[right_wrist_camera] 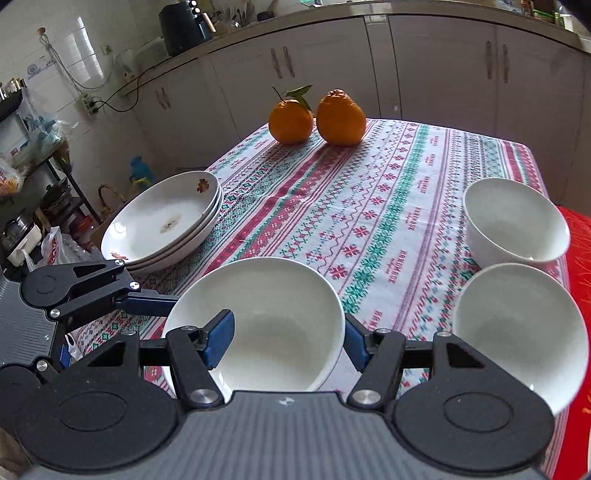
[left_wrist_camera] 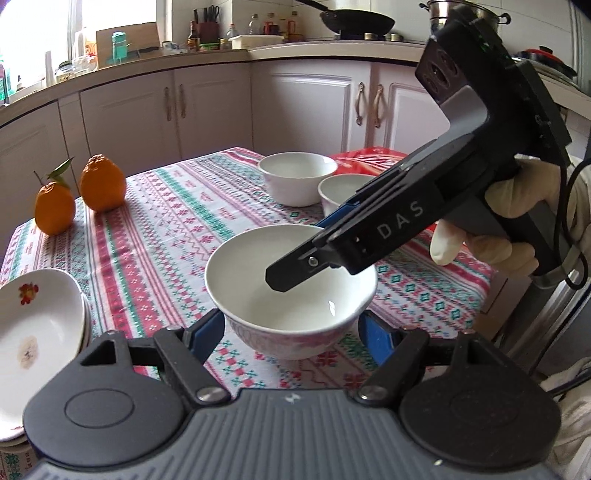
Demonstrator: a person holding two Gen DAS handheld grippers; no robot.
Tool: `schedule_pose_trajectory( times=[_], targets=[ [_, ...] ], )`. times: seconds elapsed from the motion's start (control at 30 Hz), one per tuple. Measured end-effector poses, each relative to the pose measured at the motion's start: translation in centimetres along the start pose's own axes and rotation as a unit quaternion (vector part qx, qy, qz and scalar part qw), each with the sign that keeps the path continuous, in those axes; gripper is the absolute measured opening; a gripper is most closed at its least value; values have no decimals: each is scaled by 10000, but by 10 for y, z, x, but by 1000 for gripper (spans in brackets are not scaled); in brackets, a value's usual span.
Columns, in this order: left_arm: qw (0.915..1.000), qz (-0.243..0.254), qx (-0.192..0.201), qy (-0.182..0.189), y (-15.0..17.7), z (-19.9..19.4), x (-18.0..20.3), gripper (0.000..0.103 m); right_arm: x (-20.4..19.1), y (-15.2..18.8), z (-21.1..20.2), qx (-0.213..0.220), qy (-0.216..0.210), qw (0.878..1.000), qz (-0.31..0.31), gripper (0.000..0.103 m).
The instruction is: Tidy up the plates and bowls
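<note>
The right tool [right_wrist_camera: 288, 343] grips the near bowl [right_wrist_camera: 258, 317] by its rim, hiding that edge; the left tool [left_wrist_camera: 291, 332] straddles it, contact unclear.

The stacked plates [left_wrist_camera: 40, 325] run off the frame's left edge; claw arm hides the middle bowl [left_wrist_camera: 340, 192].

2 oranges [right_wrist_camera: 317, 118] sit side by side near the far edge of the patterned tablecloth [right_wrist_camera: 388, 206], 1 with a leafy stem. Behind, white cabinets [left_wrist_camera: 207, 107] carry a black wok [left_wrist_camera: 356, 20] and bottles [left_wrist_camera: 271, 24].
</note>
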State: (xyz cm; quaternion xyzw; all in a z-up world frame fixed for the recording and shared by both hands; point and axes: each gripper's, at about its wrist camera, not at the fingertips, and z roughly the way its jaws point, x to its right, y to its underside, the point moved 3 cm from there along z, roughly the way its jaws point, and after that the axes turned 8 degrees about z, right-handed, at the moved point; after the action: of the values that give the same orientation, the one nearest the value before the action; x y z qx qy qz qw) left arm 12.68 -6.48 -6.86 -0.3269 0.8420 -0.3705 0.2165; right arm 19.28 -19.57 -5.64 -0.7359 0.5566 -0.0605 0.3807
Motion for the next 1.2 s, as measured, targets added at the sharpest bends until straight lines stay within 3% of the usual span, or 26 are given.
schedule_pose_trajectory(
  times=[0.77,0.87,0.97,1.2],
  targets=[
    [9997,-225,-97,-37,8,11,-16,79,-2,-11,20,-1,3,10000,-29,69],
    [9996,-285,-73,-8,9,10,-17,81,-3,-11,21,9,-41,10000,-33,73],
    [9996,-292,14,-23,8,8,-17,94,-6,-10,22,2,-41,10000,-70,79],
    [9998,-194,-7,-79,6,0,-13,94,-12,-9,7,307,63,9994,-175,101]
  ],
)
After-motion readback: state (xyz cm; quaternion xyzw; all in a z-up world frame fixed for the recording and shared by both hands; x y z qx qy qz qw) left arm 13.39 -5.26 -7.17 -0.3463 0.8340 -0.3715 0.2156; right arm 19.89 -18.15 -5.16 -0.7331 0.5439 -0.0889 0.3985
